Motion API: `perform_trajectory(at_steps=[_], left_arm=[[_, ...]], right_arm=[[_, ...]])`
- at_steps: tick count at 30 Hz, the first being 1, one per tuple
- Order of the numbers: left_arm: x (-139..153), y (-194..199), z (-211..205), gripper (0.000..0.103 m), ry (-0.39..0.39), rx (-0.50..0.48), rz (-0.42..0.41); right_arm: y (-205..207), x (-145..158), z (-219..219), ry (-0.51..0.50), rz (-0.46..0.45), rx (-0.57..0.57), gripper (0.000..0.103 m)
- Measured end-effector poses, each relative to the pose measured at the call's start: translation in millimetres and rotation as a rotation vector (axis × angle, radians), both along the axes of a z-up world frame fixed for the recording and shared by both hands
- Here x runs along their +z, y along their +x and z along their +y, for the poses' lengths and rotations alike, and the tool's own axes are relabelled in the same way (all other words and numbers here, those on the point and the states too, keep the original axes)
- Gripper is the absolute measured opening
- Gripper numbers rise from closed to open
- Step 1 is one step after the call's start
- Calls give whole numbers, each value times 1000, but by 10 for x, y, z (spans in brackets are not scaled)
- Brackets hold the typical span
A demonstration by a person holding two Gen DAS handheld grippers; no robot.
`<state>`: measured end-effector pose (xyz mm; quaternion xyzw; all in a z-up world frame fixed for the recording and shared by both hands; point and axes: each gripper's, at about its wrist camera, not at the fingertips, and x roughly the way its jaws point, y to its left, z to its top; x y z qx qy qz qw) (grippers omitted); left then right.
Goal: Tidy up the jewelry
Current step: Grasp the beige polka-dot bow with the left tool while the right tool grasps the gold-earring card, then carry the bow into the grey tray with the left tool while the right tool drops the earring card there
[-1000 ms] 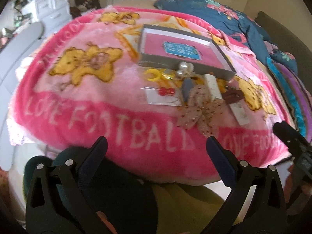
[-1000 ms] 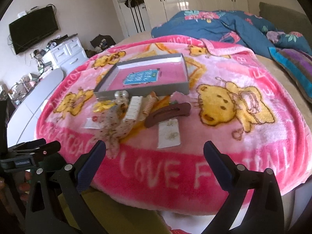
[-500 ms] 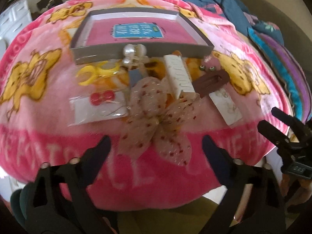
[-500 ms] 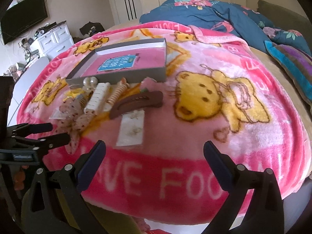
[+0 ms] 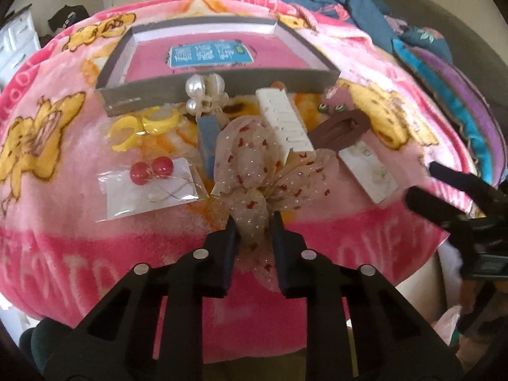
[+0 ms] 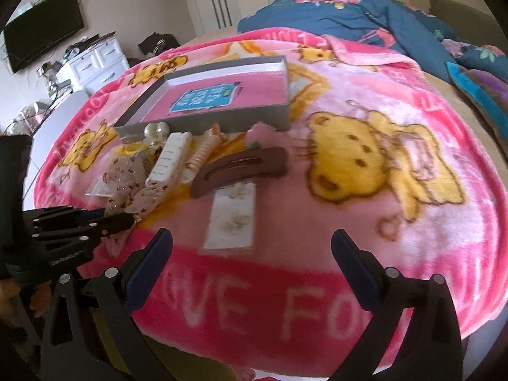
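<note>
Because the sheer bow (image 5: 254,171) with its red specks lies nearest the bed's edge, it is the natural first pick, and the left claw (image 5: 252,231) has pinched in on its lower tail, low in the centre of the left wrist view. The two fingers stand close together with only the gauzy fabric between them, so the grip looks set on soft cloth rather than on a hard clip beneath; I judge it may slip if lifted fast.

The rest of the jewelry sits bunched on the pink blanket (image 5: 63,247) just in front of the grey tray (image 5: 203,92), which fills the upper middle of the frame. That tray, pink-lined with a blue label, holds nothing yet and is probably where the pieces belong. Touching its near wall is a pearl hair clip (image 5: 203,90). Left of the bow lie yellow moon earrings (image 5: 139,127) and a clear packet with red ball earrings (image 5: 150,166). A white claw clip (image 5: 284,123) leans above the bow at centre, a brown hair clip (image 5: 341,127) lies right of it, and a white earring card (image 5: 368,170) sits at centre right.

The right claw (image 6: 252,263) hangs wide open over bare blanket at the bottom of its own view, gripping nothing, likely waiting its turn near the card (image 6: 233,219).
</note>
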<state>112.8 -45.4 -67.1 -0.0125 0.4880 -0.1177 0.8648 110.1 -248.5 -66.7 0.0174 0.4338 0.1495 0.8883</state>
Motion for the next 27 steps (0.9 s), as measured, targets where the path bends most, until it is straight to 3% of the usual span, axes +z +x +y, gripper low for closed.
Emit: perform_trajectory(at_steps=[7,10,12,14,17,27], left_arm=[[233,-64,89,11,-39,-1,-47],[366,-18,180,11,-45,19,-74],[425,2,241,11,-47,28,-85],[478,53,306,11,-38,34,-92],[530,143,383,11,-32,37,-100],[709,509,528,11,-66,46,-128]], right_arm=[[135,-153,299,-55,6,30,97],[231,-233,352,-54,21,27,73],[293,-303,352,-53,37,22,62],[309,-343,298,-64,30,1,40],[312,-327,131,15,35,-18,39],[248,87,-295,98,-46,-118,38]])
